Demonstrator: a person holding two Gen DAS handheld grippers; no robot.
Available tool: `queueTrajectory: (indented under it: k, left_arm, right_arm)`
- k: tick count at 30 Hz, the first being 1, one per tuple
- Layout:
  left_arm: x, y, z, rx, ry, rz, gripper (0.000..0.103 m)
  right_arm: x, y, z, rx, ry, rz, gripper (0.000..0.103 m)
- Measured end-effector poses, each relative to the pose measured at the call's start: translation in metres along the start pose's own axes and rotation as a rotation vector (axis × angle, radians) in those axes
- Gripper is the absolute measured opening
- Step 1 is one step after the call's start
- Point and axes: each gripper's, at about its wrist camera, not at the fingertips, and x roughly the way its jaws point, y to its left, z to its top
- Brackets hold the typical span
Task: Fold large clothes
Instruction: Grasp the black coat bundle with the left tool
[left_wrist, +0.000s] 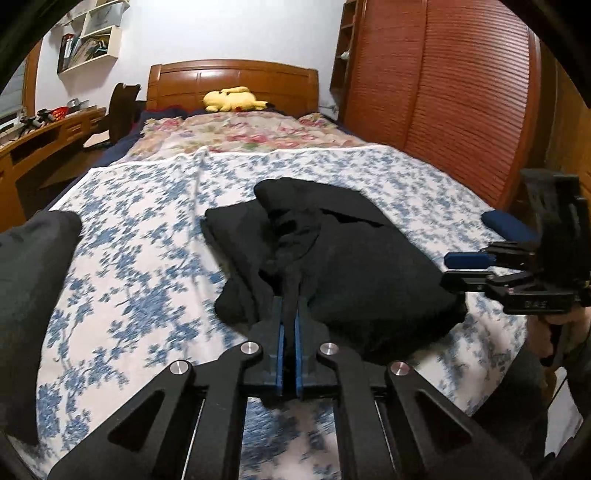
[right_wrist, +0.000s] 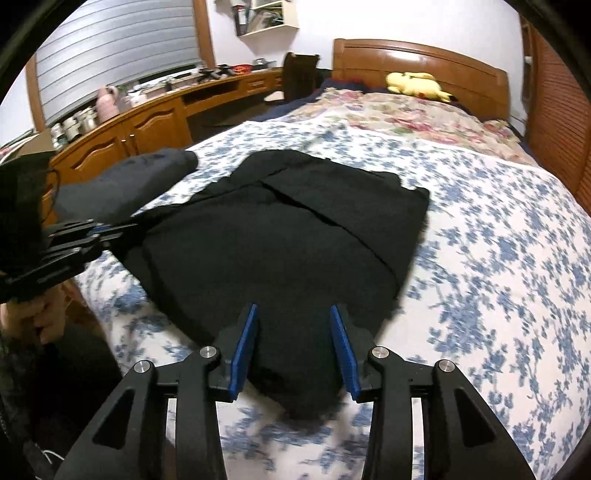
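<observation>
Bed (right_wrist: 498, 258) open rightward; left hand-held gripper (left_wrist: 289, 306) pinches black garment (right_wrist: 295, 229) edge

My right gripper (right_wrist: 293, 347) hangs open over the near edge of the black garment (right_wrist: 288, 229), which lies half-folded on the bed (right_wrist: 498, 258); left gripper (right_wrist: 110, 230) at the garment's left edge.

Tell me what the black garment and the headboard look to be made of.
Black garment: soft matte fabric, perhaps knit or fleece; it creases, slumps and shows no sheen.
Headboard: varnished reddish-brown wood, judging by its panelled shape and glossy highlights; solid or veneer can't be told.
</observation>
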Motion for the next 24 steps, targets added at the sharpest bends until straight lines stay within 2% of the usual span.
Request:
queueTrajectory:
  k: [9, 17, 20, 22, 24]
  left_arm:
    - [0.011, 0.002, -0.011, -0.001, 0.054, 0.016, 0.005]
    - [0.007, -0.003, -0.009, -0.002, 0.034, 0.039, 0.006]
    - [0.002, -0.005, -0.008, -0.004, 0.02, 0.039, 0.02]
    - [-0.003, -0.004, -0.007, -0.011, 0.005, 0.024, 0.034]
    - [-0.008, -0.004, -0.006, -0.013, -0.011, 0.019, 0.036]
  right_arm:
    - [0.042, 0.003, -0.012, -0.016, 0.087, -0.007, 0.042]
    - [0.043, 0.005, -0.007, -0.04, 0.081, -0.001, 0.042]
    - [0.026, -0.005, 0.0, -0.034, 0.032, 0.002, 0.042]
    - [0.018, -0.016, 0.007, -0.027, 0.004, -0.019, 0.042]
    - [0.016, -0.03, 0.015, -0.024, -0.012, -0.036, 0.042]
